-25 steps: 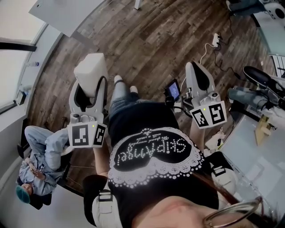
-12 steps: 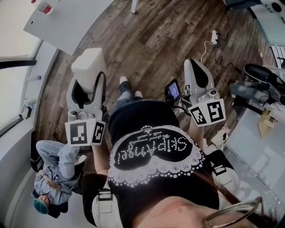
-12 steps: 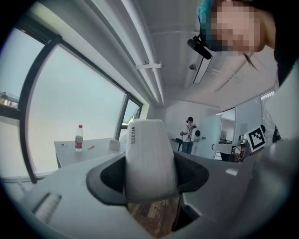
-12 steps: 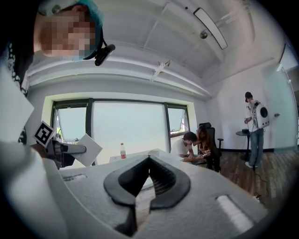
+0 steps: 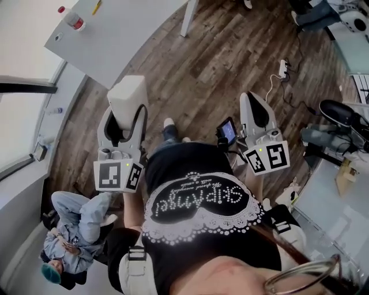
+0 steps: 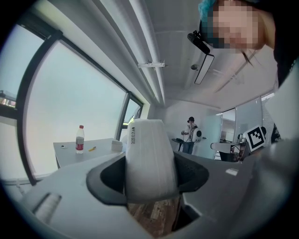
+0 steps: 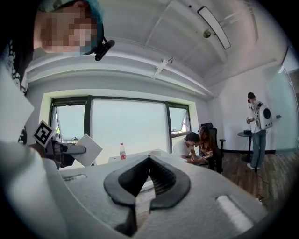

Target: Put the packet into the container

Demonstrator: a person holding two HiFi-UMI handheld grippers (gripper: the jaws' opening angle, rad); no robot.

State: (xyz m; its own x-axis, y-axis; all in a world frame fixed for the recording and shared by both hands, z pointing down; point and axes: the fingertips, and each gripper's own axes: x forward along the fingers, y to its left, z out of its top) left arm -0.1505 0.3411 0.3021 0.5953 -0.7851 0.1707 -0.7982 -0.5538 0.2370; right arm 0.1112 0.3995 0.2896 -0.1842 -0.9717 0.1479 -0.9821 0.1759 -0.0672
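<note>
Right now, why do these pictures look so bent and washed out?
Head view: a wide lens curves the floor planks. Left gripper view: the window glares white; the close packet looks soft. Right gripper view: black rounded corners, backlit room.

Lower end of packet [image 6: 149, 156] hidden between left tongs [image 6: 150, 179]; edge print [image 6: 133, 138] unreadable

White table [image 5: 121, 34] top-left, with a red-label bottle [image 5: 74, 22] and a small yellow item [image 5: 96, 7] on it. Wood floor [image 5: 219, 63]. Seated person [image 5: 75, 224] lower left. Cabled power strip [image 5: 282, 65] on floor.
</note>
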